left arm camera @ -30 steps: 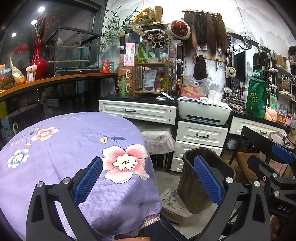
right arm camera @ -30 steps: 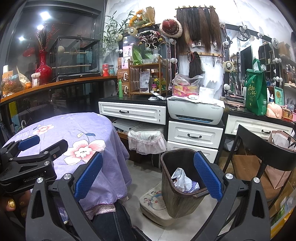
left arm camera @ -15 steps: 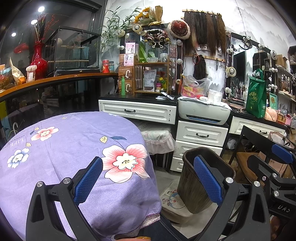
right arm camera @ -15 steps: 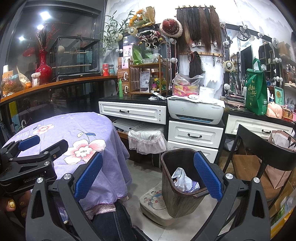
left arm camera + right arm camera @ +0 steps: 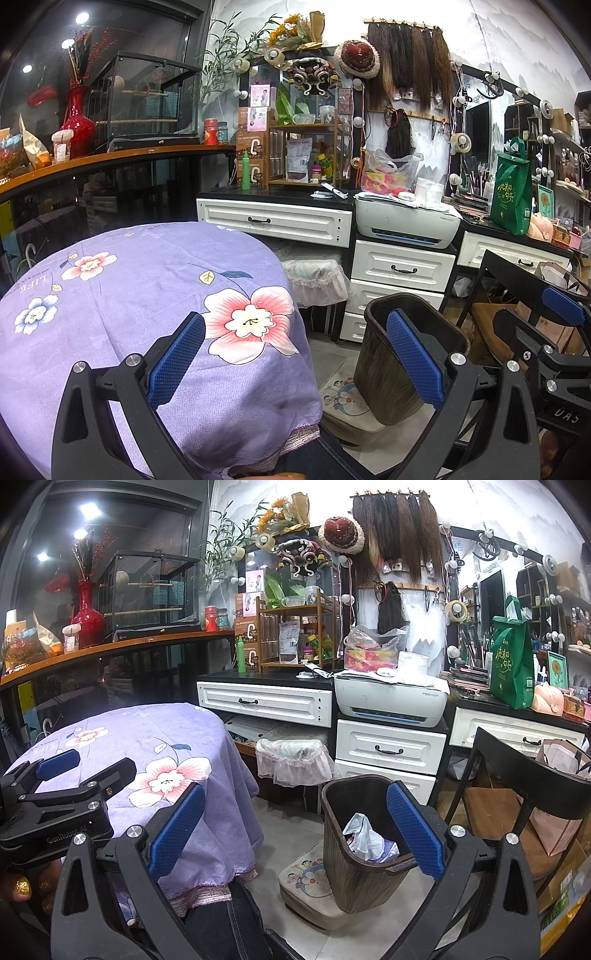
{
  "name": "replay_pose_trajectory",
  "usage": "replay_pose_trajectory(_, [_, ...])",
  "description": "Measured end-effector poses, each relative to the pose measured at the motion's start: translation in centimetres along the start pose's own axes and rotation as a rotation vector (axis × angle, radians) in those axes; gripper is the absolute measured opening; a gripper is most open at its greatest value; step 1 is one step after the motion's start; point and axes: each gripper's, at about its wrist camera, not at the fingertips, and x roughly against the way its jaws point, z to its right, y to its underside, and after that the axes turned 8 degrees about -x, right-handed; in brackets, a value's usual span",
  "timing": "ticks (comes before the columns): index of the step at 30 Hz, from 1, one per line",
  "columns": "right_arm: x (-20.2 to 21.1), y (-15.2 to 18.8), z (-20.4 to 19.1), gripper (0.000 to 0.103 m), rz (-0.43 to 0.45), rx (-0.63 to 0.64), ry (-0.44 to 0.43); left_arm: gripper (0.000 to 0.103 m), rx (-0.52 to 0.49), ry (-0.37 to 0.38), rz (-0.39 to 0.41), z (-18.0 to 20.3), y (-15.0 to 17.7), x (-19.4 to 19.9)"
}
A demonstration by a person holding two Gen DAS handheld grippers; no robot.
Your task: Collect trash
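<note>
The crumpled trash (image 5: 365,838) already lies in the dark bin (image 5: 364,849), low and right of centre in the right wrist view, where the bin stands tilted on a cartoon-printed mat (image 5: 306,882) on the floor. In the left wrist view the same bin (image 5: 391,373) shows only its outer wall and rim, lower right. Both my left gripper (image 5: 295,363) and my right gripper (image 5: 295,836) have their jaws spread wide and hold nothing. The tabletop under the purple flowered cloth (image 5: 147,295), filling the lower left, shows no litter I can see. I judge the drop done, so this is a pause between pieces; next I need to look around for more trash, and nothing in view yet tells me where.
</note>
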Motion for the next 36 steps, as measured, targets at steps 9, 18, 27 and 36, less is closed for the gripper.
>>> replay_pose_trajectory(9, [0.01, 0.10, -0.03, 0.097, 0.000, 0.000, -0.001, 0.097, 0.001, 0.000, -0.002, 0.14, 0.30, 0.12])
replay_pose_trajectory(18, [-0.03, 0.04, 0.00, 0.097, -0.001, 0.000, 0.000, 0.097, 0.000, 0.000, -0.003, 0.08, 0.29, 0.07])
replay_pose_trajectory(27, [-0.03, 0.18, -0.11, 0.097, -0.002, -0.001, -0.001, 0.097, 0.000, 0.000, -0.003, 0.04, 0.28, 0.05])
replay_pose_trajectory(36, [-0.03, 0.34, -0.16, 0.097, -0.003, -0.001, -0.001, 0.097, 0.001, 0.000, -0.003, 0.06, 0.29, 0.05])
